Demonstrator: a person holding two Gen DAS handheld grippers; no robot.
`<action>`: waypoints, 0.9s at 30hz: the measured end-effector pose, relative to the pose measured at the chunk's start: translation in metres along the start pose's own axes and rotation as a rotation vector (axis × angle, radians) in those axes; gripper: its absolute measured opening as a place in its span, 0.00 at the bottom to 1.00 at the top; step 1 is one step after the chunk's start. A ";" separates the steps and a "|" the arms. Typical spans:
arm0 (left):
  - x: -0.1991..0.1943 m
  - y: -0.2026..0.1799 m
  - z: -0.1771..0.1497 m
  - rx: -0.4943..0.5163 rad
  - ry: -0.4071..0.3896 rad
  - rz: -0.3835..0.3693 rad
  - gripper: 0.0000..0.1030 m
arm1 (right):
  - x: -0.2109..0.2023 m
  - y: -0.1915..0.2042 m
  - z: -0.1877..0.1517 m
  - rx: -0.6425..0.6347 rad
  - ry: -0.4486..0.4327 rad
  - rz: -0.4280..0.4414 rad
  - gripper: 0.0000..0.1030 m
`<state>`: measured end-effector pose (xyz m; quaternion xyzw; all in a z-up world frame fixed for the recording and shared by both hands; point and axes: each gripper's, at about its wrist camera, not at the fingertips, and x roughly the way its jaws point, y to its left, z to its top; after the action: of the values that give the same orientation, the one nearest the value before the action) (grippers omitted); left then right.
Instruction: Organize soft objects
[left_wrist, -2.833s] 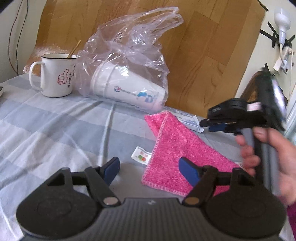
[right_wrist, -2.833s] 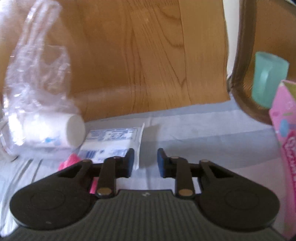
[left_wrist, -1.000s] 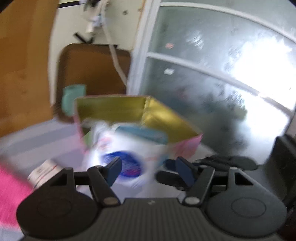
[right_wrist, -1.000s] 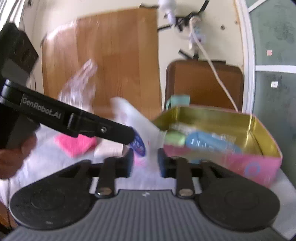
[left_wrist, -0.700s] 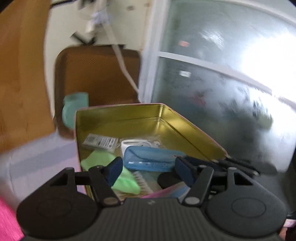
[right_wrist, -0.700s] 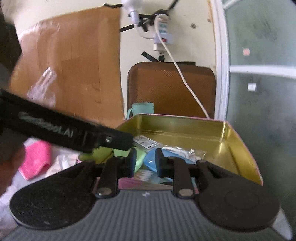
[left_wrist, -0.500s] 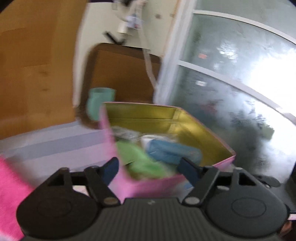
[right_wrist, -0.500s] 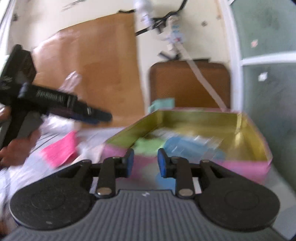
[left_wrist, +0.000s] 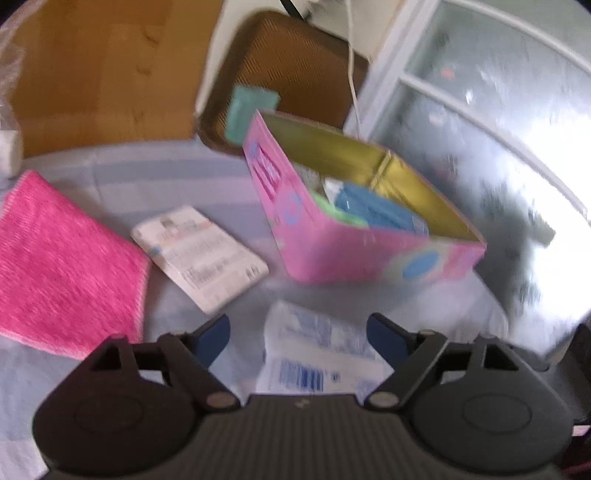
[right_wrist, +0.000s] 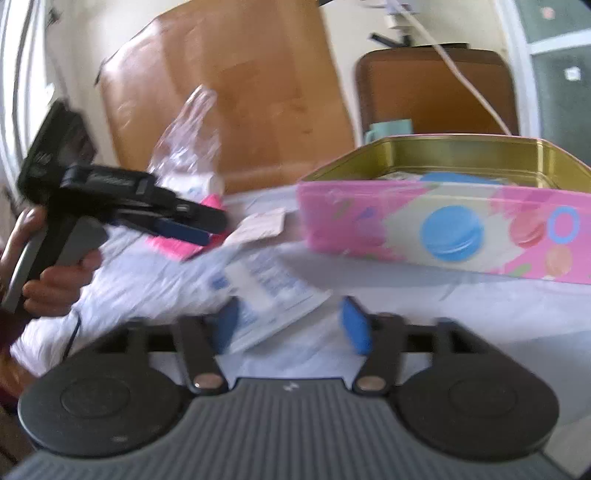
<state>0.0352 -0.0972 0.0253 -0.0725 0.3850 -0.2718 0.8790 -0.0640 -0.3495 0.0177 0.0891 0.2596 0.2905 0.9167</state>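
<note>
From the left wrist camera, the left gripper hangs over the striped tablecloth with its two blue-tipped fingers spread wide and nothing between them — a single white packet with blue print lies on the cloth just below and between the tips, not touched by them. Further out lie one pink towel at the left, one flat white pack with small print just beside its edge, and one pink tin with a gold inside, open at the top; in it show one blue case and something green, the rest too blurred to count. One teal cup stands behind the tin, before a brown chair back. From the right wrist camera, the right gripper also has its two blue pads well apart and grips nothing; the white packet lies on the cloth beside its left pad. The pink tin stands to the right, apart from the packet. At the left a hand holds the left gripper above the pink towel — one clear plastic bag rises behind
</note>
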 end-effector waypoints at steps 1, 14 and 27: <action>0.008 -0.002 -0.004 0.010 0.024 -0.002 0.82 | 0.000 0.006 -0.003 -0.024 0.007 0.003 0.69; -0.029 -0.053 0.037 0.134 -0.142 -0.029 0.64 | 0.009 0.035 0.030 -0.172 -0.126 -0.094 0.44; 0.121 -0.092 0.142 0.183 -0.159 0.067 0.71 | 0.067 -0.065 0.113 -0.149 -0.119 -0.452 0.39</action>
<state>0.1652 -0.2510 0.0781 -0.0002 0.2899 -0.2699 0.9182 0.0738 -0.3657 0.0647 -0.0222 0.1966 0.0904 0.9761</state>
